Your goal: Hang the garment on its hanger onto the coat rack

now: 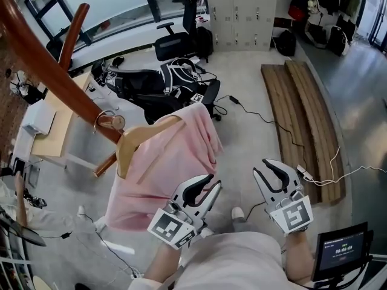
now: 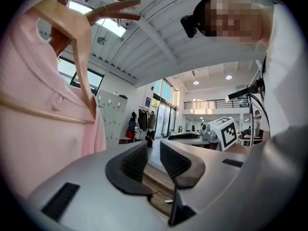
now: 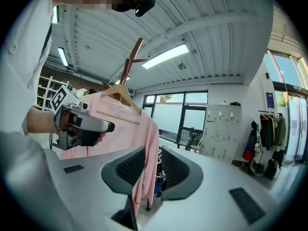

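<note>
Left claw (image 1: 208,186) and right claw (image 1: 275,175) are held apart and empty, near the pink garment (image 1: 163,168), which is hung by its wooden hanger (image 1: 142,135) on the coat rack (image 1: 42,59) at left; such light, limp cloth is judged best handled by the stiff hanger's neck.

Almost nothing readable

We are making out only timer-like digits on the small screen (image 1: 341,249), too small to read.
</note>
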Available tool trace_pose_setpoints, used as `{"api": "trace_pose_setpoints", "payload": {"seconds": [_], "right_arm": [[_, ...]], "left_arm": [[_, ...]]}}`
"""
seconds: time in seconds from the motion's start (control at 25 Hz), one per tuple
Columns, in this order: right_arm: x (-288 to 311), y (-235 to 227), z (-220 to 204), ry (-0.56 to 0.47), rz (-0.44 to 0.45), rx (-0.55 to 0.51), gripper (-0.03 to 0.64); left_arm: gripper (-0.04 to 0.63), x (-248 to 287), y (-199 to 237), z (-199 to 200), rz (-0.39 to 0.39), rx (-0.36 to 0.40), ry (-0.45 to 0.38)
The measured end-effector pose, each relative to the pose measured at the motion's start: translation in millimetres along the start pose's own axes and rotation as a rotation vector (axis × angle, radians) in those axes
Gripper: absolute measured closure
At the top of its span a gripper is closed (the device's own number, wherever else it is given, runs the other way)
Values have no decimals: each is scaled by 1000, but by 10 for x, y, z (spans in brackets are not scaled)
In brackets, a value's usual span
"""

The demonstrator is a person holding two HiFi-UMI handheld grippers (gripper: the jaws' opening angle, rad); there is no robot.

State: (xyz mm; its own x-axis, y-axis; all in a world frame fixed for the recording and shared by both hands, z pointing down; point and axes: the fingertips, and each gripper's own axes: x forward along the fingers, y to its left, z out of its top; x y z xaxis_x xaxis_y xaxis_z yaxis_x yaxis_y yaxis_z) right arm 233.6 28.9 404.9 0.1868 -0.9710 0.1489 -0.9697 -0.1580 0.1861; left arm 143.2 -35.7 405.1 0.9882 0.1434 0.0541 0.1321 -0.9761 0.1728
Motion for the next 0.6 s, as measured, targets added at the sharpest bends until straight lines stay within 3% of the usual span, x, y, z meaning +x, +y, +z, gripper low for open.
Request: {"api": "trace_pose_setpoints", "payload": {"seconds": [0.12,0.16,0.6], "right_arm": [[6,58,-43,22,-6,9,578],[9,77,-47,24,-5,9,606],[75,279,-18,40,53,-52,607]], "left_arm": [[588,-38,17,-53,-9,-43,5],[589,-47,19,-66,-12,-54,7],[589,-69,-69,-107,-45,-85,24]]}}
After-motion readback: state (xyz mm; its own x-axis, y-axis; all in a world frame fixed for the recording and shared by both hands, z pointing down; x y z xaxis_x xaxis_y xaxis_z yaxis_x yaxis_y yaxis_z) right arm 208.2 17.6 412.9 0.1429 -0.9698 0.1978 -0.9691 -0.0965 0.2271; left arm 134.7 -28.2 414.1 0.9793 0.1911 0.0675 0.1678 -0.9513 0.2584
